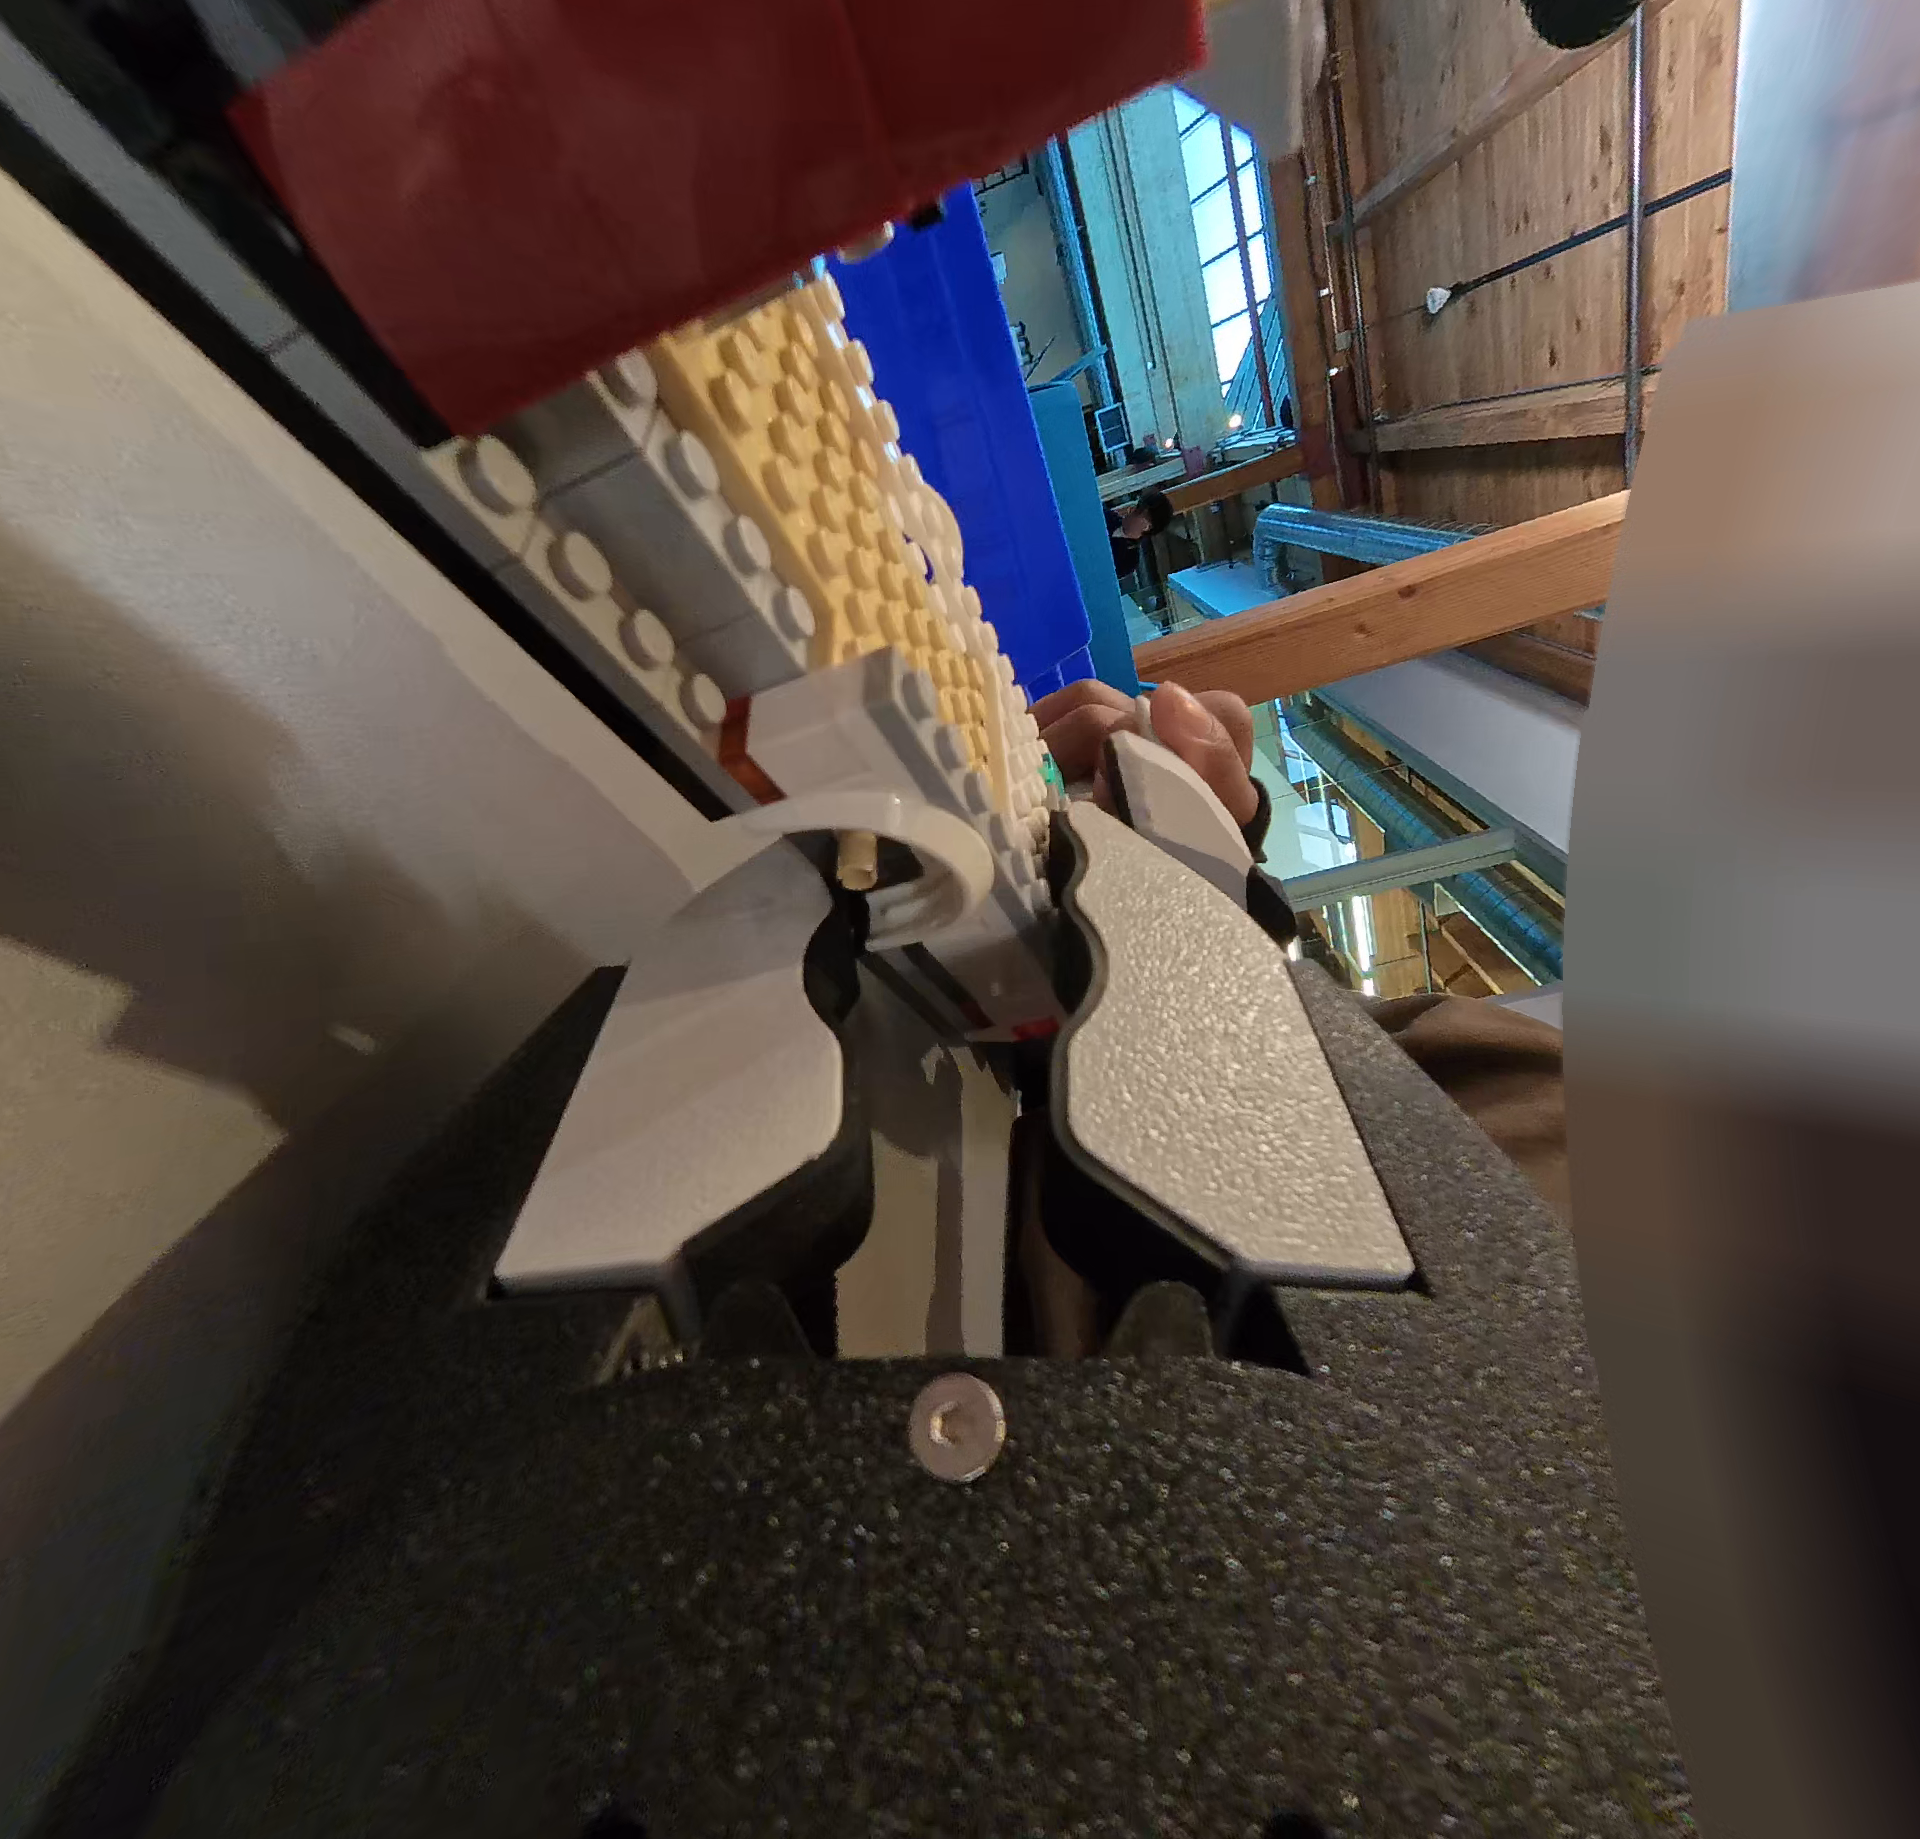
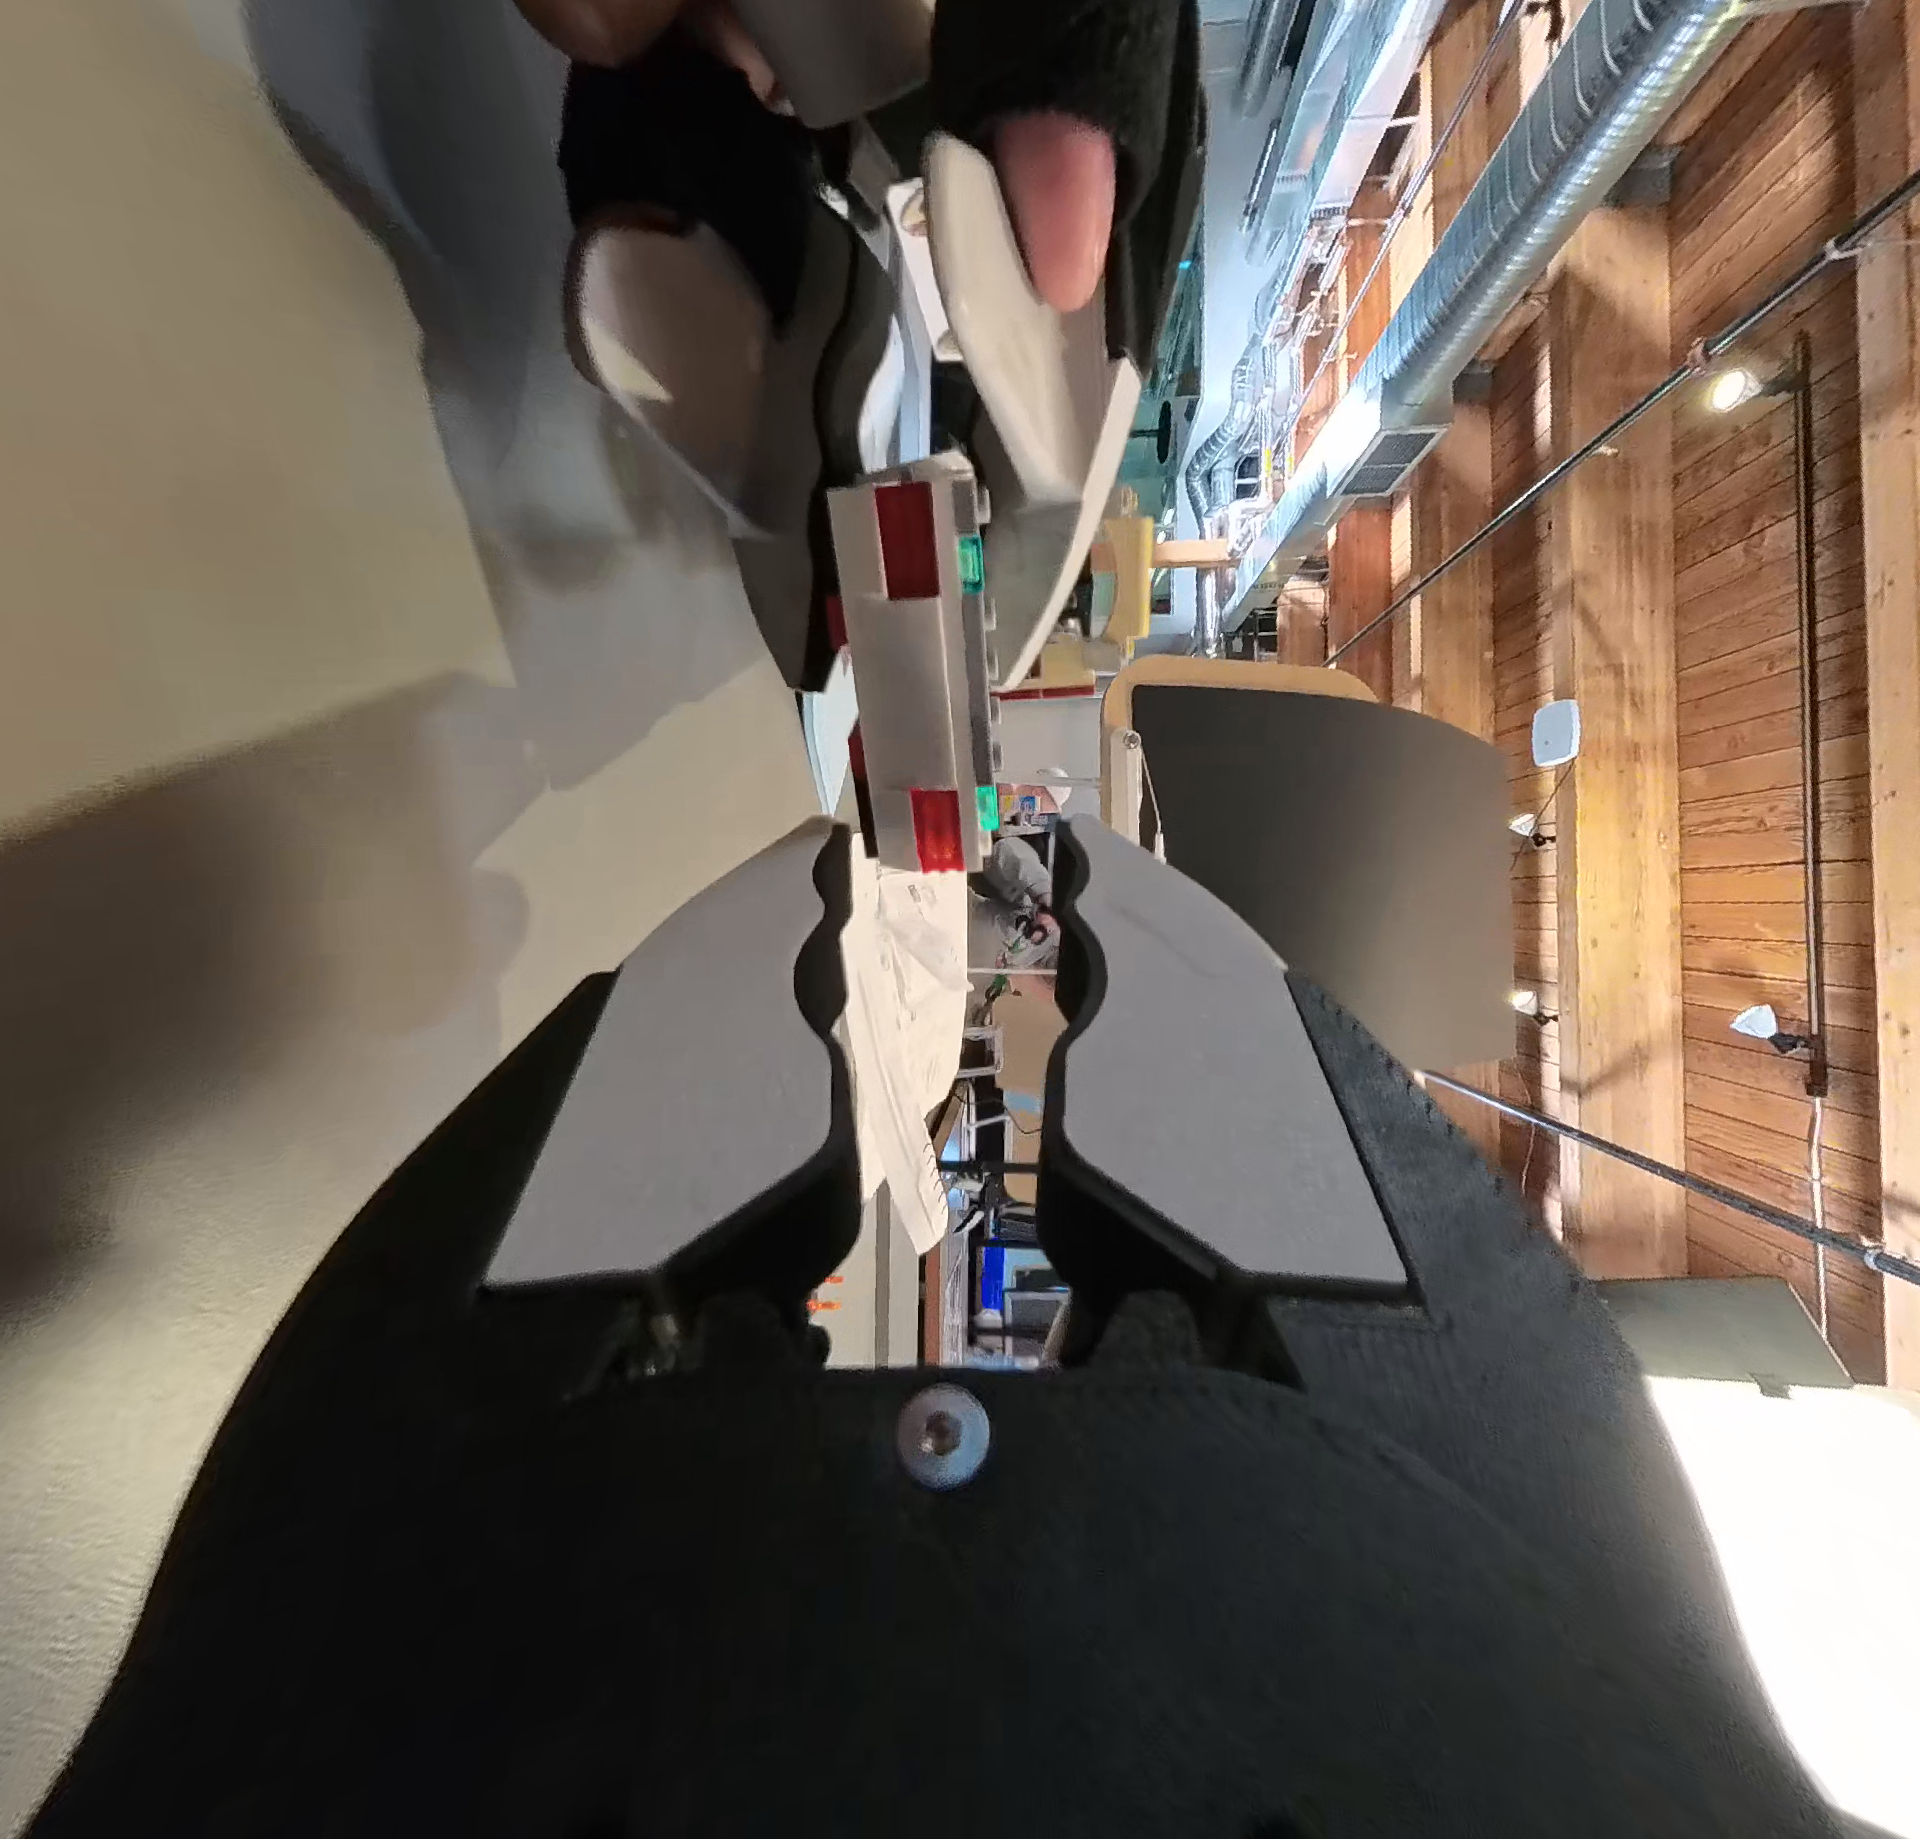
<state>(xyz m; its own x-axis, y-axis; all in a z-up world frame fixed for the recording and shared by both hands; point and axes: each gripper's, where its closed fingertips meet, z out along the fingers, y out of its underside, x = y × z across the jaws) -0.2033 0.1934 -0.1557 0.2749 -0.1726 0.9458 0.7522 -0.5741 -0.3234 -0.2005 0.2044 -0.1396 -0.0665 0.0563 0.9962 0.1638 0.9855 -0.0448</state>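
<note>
Between left gripper (image 1: 951, 916) pads, grey-and-tan brick model (image 1: 831, 563) clamped, right gripper (image 2: 951, 906) parted beside model's end, nothing gripped, no legible writing.

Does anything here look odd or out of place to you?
Yes: the brick model is off the table, stood on edge in the air, gripped at one end by the left gripper. Its other end sits at the tips of the right gripper, whose fingers stand apart from it. Nothing looks broken or spilled.

Glossy plastic studded brick model (image 1: 831, 501) (grey, cream), rough-grained matt tongs (image 1: 951, 885), wooden wall planks (image 2: 1704, 563).
</note>
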